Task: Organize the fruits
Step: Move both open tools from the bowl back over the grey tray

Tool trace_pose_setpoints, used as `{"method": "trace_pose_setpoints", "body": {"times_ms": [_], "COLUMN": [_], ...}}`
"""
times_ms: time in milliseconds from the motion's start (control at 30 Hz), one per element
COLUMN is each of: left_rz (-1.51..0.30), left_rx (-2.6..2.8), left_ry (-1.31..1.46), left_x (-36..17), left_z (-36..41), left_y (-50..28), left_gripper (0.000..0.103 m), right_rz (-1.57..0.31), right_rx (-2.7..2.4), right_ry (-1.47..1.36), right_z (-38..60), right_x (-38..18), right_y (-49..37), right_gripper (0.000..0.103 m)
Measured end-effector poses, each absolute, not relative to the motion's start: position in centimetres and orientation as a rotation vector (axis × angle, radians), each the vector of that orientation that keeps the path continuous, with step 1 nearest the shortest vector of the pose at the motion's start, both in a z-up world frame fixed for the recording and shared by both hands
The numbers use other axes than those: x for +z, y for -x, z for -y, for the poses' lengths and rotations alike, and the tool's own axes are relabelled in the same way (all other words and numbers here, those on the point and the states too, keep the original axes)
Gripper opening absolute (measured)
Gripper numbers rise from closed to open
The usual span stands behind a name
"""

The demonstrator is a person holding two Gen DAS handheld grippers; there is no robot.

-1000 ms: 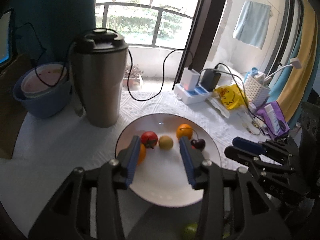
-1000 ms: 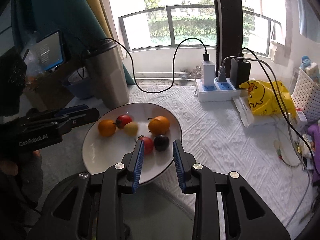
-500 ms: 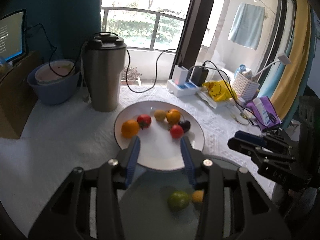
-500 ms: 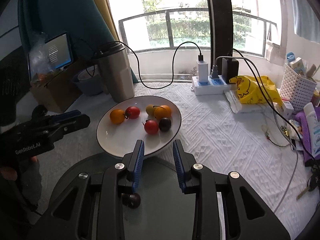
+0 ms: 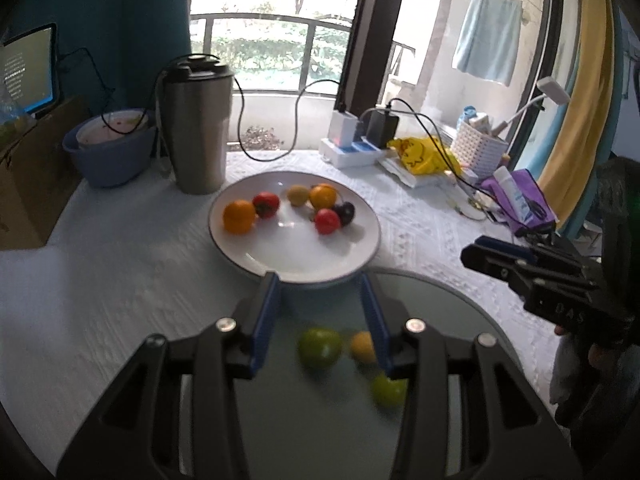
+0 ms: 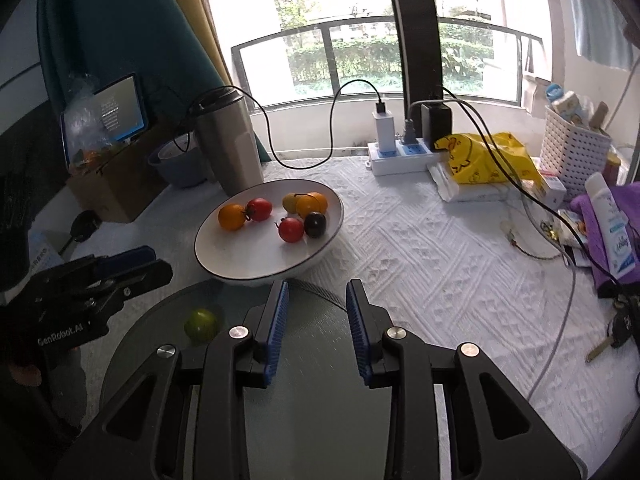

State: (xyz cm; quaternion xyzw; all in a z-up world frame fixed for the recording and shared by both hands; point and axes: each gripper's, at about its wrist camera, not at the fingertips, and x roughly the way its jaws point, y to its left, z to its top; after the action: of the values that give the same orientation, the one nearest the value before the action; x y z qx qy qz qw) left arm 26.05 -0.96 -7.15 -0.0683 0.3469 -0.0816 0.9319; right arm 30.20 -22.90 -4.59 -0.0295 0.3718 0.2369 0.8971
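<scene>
A white plate (image 5: 300,248) on the white tablecloth holds several small fruits, among them an orange one (image 5: 239,216), a red tomato (image 5: 327,221) and a dark cherry (image 5: 346,212). In front of it lies a grey glass plate (image 5: 320,420) with a green fruit (image 5: 320,347), a yellow fruit (image 5: 362,346) and a yellow-green fruit (image 5: 388,390). My left gripper (image 5: 320,284) hovers over the near rim of the white plate, open and empty. My right gripper (image 6: 317,288) is also open and empty, above the grey plate (image 6: 160,332) just short of the white plate (image 6: 248,252). The green fruit (image 6: 201,325) lies to its left.
A steel tumbler (image 5: 198,128) and a blue bowl (image 5: 112,152) stand behind the white plate, beside a cardboard box (image 5: 32,176). A power strip (image 6: 400,156) with trailing cables, a yellow bag (image 6: 484,156), a white basket (image 6: 576,152) and keys (image 6: 616,332) fill the right side.
Both grippers have drawn back from over the white plate toward the near side. The grey plate and its green and yellow fruits have come into view beneath them.
</scene>
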Motion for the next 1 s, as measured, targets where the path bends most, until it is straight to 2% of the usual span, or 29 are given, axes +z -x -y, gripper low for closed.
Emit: {"method": "trace_pose_setpoints", "body": {"times_ms": [600,1000], "left_rz": [-0.783,-0.842], "left_rx": [-0.218,-0.172], "left_ry": [0.104,0.099], "left_x": [-10.2,-11.6], "left_z": [6.5,6.6], "left_y": [-23.1,-23.3], "left_gripper": [0.044,0.044], "right_rz": [-0.777,-0.786], "right_rx": [0.468,0.469], "right_ry": [0.019,-0.003], "right_z": [27.7,28.2], "right_x": [-6.0,-7.0], "right_y": [-27.6,-26.6], "right_gripper": [0.032,0.032]}}
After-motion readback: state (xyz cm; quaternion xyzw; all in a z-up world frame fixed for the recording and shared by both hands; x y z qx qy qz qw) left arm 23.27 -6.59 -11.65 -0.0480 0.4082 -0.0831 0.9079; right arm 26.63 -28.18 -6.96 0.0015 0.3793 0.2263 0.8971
